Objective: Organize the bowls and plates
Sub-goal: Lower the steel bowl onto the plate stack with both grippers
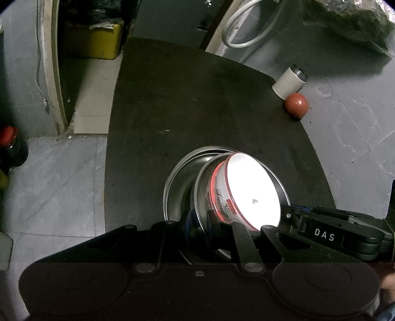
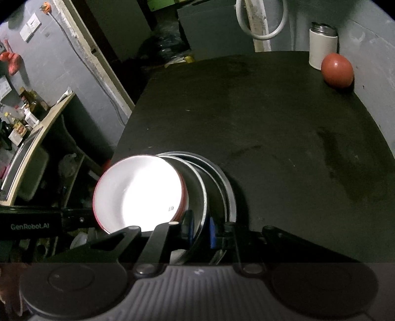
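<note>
Two grippers meet at one nested stack near the front edge of a dark table [image 1: 187, 98]. That stack is a white bowl [image 1: 251, 190] with a red rim, sitting inside a steel bowl [image 1: 200, 187], which in turn sits in a wider steel pan [image 1: 172, 177]; all three are tipped so their openings face the cameras rather than straight up. In the left wrist view, the left gripper [image 1: 200, 222] has its blue-padded fingers [image 1: 188, 218] closed in narrowly on the near rim of the steel bowl, one pad on each side of the wall. In the right wrist view, the right gripper [image 2: 200, 227] does the same from its side: its fingers [image 2: 188, 226] are drawn close together with the steel bowl's rim [image 2: 202, 195] pinched between them, the white bowl [image 2: 138, 192] leaning out to the left and the pan [image 2: 229, 190] behind to the right. Each view also shows the other tool's black body coming in from the side. Far off at the back right corner of the table stand a white can [image 2: 322, 47] with a metal top and, touching or just beside it, a red ball [image 2: 337, 70]. A white hose loop [image 2: 261, 22] hangs against the grey wall beyond.
</note>
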### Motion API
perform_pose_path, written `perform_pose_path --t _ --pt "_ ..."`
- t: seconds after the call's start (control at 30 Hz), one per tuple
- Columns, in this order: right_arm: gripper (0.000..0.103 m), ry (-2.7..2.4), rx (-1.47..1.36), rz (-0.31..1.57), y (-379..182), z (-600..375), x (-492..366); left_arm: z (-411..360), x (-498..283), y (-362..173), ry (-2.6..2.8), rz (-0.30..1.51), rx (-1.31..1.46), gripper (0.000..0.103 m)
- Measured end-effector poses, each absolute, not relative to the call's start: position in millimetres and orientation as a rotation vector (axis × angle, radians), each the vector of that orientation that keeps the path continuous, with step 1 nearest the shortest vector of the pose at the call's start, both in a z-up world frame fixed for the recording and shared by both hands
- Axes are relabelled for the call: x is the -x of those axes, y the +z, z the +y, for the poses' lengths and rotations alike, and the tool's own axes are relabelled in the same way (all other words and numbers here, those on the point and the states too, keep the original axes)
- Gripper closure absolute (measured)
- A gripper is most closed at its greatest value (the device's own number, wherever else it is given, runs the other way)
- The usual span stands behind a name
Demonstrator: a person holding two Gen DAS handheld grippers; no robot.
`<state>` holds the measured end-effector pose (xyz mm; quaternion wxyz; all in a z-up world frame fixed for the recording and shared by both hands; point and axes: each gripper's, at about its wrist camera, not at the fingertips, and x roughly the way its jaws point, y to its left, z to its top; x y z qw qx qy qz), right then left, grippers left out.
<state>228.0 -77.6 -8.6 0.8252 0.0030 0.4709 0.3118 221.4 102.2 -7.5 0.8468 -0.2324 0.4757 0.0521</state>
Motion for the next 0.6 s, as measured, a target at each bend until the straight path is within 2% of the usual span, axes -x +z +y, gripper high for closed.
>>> perform_pose_path --t 0.13,0.3,0.6 --pt "0.087 0.657 -0.008 0.998 -8.9 -77.8 -227.3 100.5 -221.2 -6.8 0.117 1.005 0.477 0.088" --pt "0.087 0.654 -0.014 0.997 -9.4 -79.1 -227.0 101.9 -220.4 -7.3 0.131 1.008 0.475 0.08" --pt "0.087 0.643 -0.025 1.001 -10.3 -80.6 -228.6 103.5 -220.6 -7.4 0.139 1.015 0.469 0.075"
